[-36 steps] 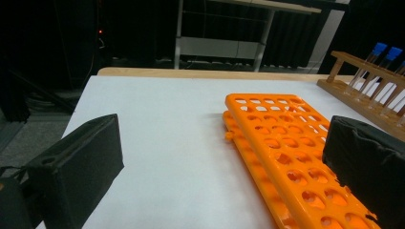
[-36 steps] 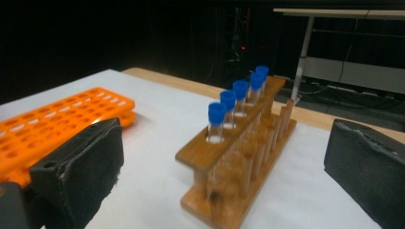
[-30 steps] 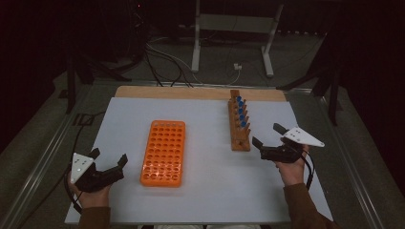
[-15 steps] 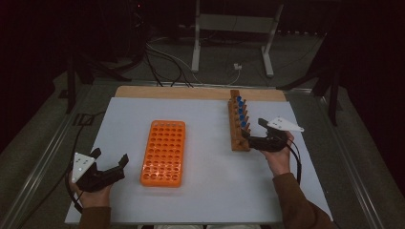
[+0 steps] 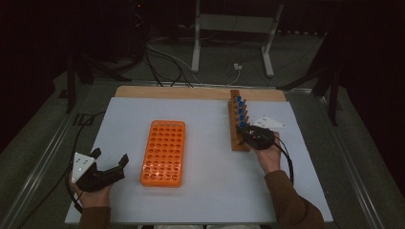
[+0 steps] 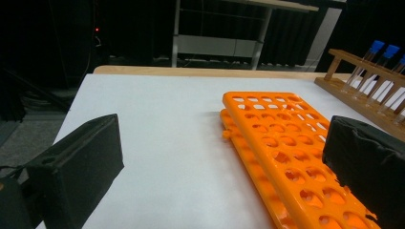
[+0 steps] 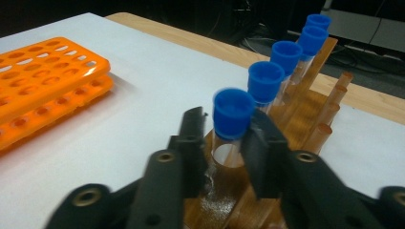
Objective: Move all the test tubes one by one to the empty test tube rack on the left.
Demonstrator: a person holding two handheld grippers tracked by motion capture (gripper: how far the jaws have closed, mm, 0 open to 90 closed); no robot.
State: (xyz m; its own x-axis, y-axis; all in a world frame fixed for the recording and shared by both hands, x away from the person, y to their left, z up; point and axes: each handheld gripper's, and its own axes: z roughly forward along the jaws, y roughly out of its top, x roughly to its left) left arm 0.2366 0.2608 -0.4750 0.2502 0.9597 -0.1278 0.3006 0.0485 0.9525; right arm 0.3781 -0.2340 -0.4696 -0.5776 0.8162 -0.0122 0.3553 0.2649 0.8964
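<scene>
We are at the grasp: the right gripper (image 7: 224, 143) has just been closing its fingers onto the nearest blue-capped tube (image 7: 231, 125) in the wooden rack (image 5: 237, 125), so next comes a straight lift toward the orange rack (image 5: 164, 151), while the left gripper (image 5: 110, 160) waits wide open, empty.

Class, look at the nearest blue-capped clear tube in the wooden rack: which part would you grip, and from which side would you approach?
Grip the nearest blue-capped clear tube on its clear wall just below the cap, coming level from the rack's near end. It stands upright at the end of the wooden rack, its neighbours lined up behind it, so both sides are free. The right gripper has just been closing there, jaws either side of the tube.
</scene>
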